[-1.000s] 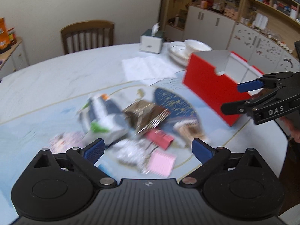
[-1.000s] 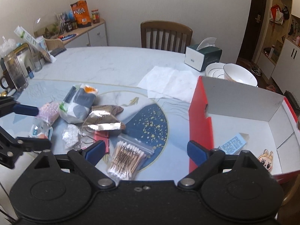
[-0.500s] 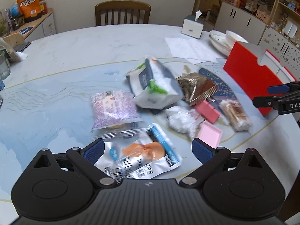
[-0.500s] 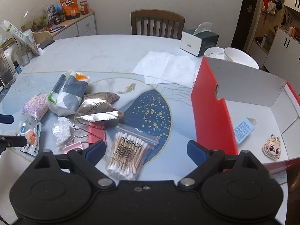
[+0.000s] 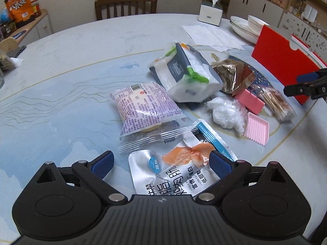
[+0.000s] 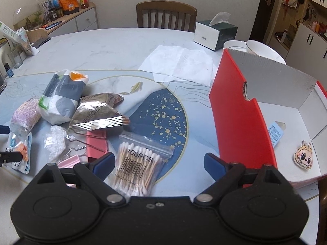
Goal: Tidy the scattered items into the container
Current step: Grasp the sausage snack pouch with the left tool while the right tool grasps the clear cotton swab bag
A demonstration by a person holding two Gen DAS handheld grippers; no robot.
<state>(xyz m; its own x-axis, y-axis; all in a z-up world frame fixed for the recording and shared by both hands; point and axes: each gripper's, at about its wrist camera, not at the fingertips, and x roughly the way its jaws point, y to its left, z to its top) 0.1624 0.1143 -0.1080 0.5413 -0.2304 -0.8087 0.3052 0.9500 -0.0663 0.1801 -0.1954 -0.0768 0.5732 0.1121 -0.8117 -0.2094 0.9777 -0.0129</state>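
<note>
My left gripper point(image 5: 161, 163) is open, its fingers either side of a silver snack pouch point(image 5: 173, 173) lying flat on the table. Behind it lie a purple packet point(image 5: 143, 104), a grey-white bag point(image 5: 184, 75), a brown foil packet point(image 5: 233, 77), a white plastic wad point(image 5: 226, 112) and pink clips point(image 5: 256, 128). My right gripper point(image 6: 158, 161) is open over a bag of cotton swabs point(image 6: 137, 167). The red box point(image 6: 241, 118) stands at right, holding a blue sachet point(image 6: 276, 132) and a cartoon charm point(image 6: 303, 156).
A tissue box point(image 6: 214, 33), stacked bowls point(image 6: 259, 49) and paper sheets point(image 6: 181, 63) sit at the back of the round table. A wooden chair point(image 6: 166, 16) stands behind. Jars and a bottle point(image 6: 9, 70) stand at the left edge.
My left gripper has swung left and dropped down to the silver pouch, which now lies between its fingers. My right gripper has moved in over the cotton swab bag.
</note>
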